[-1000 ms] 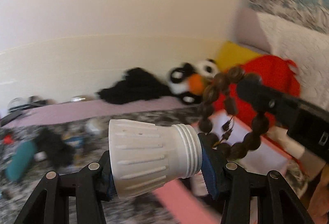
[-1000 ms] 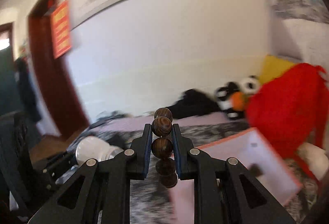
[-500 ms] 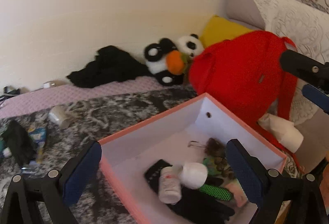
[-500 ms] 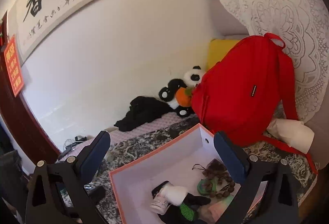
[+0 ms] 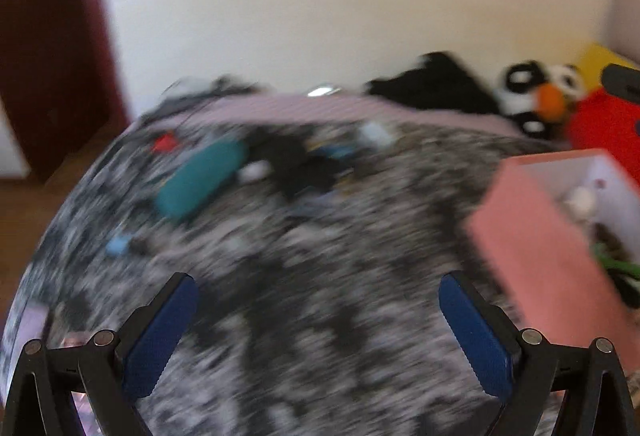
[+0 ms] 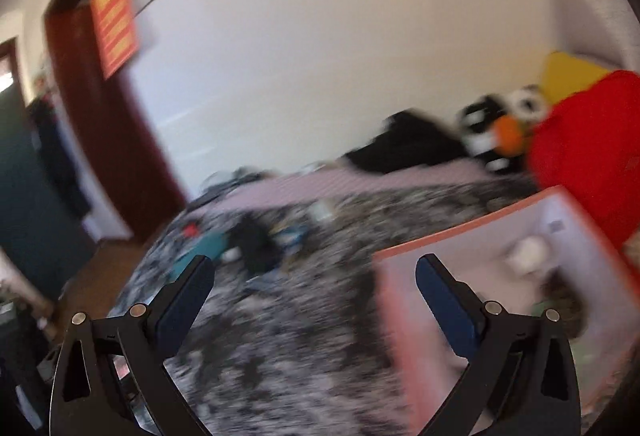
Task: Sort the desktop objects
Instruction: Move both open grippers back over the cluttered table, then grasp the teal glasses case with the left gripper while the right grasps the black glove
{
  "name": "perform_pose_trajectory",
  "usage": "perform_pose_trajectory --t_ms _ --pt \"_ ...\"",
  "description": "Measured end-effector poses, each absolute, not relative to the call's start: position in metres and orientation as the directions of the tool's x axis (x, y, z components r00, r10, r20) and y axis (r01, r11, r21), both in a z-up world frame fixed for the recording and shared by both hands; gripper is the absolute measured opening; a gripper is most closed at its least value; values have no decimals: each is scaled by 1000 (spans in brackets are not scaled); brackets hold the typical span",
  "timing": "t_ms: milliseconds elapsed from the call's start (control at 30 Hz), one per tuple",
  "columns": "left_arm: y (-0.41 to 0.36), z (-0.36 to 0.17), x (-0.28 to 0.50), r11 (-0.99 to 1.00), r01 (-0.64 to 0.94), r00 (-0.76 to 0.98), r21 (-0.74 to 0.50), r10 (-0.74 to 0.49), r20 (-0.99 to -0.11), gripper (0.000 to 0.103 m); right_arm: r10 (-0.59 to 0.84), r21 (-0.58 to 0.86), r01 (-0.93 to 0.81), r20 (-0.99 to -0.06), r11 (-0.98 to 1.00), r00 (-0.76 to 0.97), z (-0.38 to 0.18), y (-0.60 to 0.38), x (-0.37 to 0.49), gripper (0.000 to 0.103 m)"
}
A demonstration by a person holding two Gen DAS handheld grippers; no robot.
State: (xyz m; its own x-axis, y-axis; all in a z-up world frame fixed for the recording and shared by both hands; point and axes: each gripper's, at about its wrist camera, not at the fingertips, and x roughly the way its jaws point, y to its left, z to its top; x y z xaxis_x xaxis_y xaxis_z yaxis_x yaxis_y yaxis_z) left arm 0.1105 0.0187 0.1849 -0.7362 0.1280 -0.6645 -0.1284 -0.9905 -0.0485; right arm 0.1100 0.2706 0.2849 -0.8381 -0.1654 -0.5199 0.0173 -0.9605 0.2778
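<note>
Blurred grey-mottled cloth fills both views. Going left to right in the left wrist view: a teal case lies far ahead and left of the left tongs, a black item and small bits just beside it, then the pink box at right, past the right finger, with white and green things inside. Left tongs are released, nothing between the pads. In the right wrist view, the right tongs also gape wide and bare; the case sits beyond the left finger, the box behind the right one. Red bag stands behind the box.
</note>
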Motion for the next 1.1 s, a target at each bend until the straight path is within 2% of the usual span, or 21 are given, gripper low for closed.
perform_pose_trajectory --t_ms 167,333,533,667,800,933,1067,1100 --pt "-38 157 96 -997 -37 -716 -61 68 -694 100 -214 224 96 -595 -970 -774 245 192 78 102" --pt "-67 129 55 -998 -34 -688 -56 64 -723 100 -204 202 92 -649 -975 -733 213 157 45 102" --pt "-93 100 -29 -996 -26 -645 -91 86 -759 100 -142 172 23 -729 -985 -670 170 148 -35 102" --pt "-94 87 -96 -997 -41 -627 -71 81 -775 100 -136 136 51 -750 -989 -647 158 141 -99 102" --pt "-86 78 -156 -996 -83 -610 -44 86 -788 100 -109 -14 190 -776 -982 -621 136 110 -160 102" --pt "-63 54 -194 -986 -157 -561 55 42 -827 100 -35 -189 317 -810 -929 -585 97 81 -207 103" --pt "-47 20 -216 -971 -205 -477 127 -15 -879 99 31 -259 349 -840 -901 -542 59 71 -233 102" --pt "-44 15 -218 -967 -212 -484 143 -23 -875 100 44 -274 356 -842 -894 -538 51 70 -237 99"
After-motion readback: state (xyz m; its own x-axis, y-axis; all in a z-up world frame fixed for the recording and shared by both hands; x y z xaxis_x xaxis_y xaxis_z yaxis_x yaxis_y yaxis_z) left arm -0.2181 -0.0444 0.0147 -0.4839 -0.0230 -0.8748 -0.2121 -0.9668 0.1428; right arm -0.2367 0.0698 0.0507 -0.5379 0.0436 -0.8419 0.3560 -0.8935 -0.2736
